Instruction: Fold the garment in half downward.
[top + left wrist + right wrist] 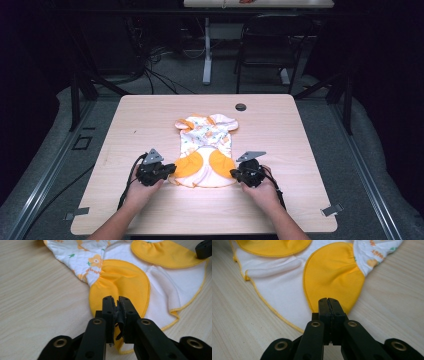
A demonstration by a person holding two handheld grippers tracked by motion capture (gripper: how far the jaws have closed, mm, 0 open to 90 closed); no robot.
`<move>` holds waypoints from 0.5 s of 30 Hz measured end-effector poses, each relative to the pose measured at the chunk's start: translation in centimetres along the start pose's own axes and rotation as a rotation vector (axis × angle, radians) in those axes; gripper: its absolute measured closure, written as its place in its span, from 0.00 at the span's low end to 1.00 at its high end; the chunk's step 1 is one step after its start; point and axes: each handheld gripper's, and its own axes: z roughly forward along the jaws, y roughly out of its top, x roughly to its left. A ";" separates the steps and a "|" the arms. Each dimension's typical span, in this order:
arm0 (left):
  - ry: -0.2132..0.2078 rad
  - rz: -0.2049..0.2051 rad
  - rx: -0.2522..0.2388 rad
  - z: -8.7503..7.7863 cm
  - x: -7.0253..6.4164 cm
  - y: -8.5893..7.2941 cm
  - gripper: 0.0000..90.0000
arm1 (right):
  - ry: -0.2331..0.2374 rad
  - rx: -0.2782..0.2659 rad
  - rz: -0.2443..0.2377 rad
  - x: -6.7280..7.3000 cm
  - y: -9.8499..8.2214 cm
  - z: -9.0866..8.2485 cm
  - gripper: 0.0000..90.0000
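Note:
A small baby garment (pixel 205 145) lies flat on the wooden table (pixel 145 120), white with an orange flower print and two orange patches at its near end. My left gripper (pixel 172 169) sits at the left orange patch (pixel 120 280). In the left gripper view its jaws (pixel 117 301) stand almost together, with orange cloth pinched between them. My right gripper (pixel 233 173) is at the right orange patch (pixel 332 277). Its jaws (pixel 328 301) are pressed shut on that patch's near edge. Both grippers lie low on the table, each held in a hand.
A dark cable hole (pixel 241 107) sits in the table beyond the garment. Bare wood surrounds the garment on every side. A black chair (pixel 270 45) and a table leg (pixel 207 50) stand on the floor behind. The right gripper's tip (pixel 203 248) shows at the left gripper view's top right.

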 end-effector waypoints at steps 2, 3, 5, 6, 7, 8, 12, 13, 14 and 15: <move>0.000 0.006 0.004 0.3 -0.2 0.0 1.00 | 0.002 0.013 -0.036 0.5 0.2 0.5 1.00; -0.005 0.010 0.005 0.5 -0.3 0.1 1.00 | 0.002 0.013 -0.036 0.5 0.2 0.5 1.00; -0.007 0.030 0.017 0.8 -0.4 0.2 1.00 | -0.004 0.015 -0.064 1.0 0.6 1.0 1.00; -0.008 0.032 0.021 1.0 -0.5 0.1 1.00 | -0.003 0.014 -0.065 1.2 0.6 1.2 1.00; -0.011 0.037 0.033 1.1 -0.5 0.1 1.00 | 0.001 0.024 -0.071 1.3 0.7 1.3 1.00; -0.007 0.045 0.048 1.3 -0.6 0.0 1.00 | 0.004 0.029 -0.079 1.4 0.7 1.6 1.00; 0.007 0.069 0.059 1.8 -0.8 -0.3 1.00 | 0.008 0.036 -0.085 1.5 0.5 1.8 1.00; 0.007 0.069 0.059 1.8 -0.8 -0.3 1.00 | 0.008 0.036 -0.085 1.5 0.5 1.8 1.00; 0.003 0.072 0.068 1.7 -0.8 -0.3 1.00 | 0.017 0.038 -0.071 1.4 0.4 1.8 1.00; 0.003 0.072 0.068 1.7 -0.8 -0.3 1.00 | 0.017 0.038 -0.071 1.4 0.4 1.8 1.00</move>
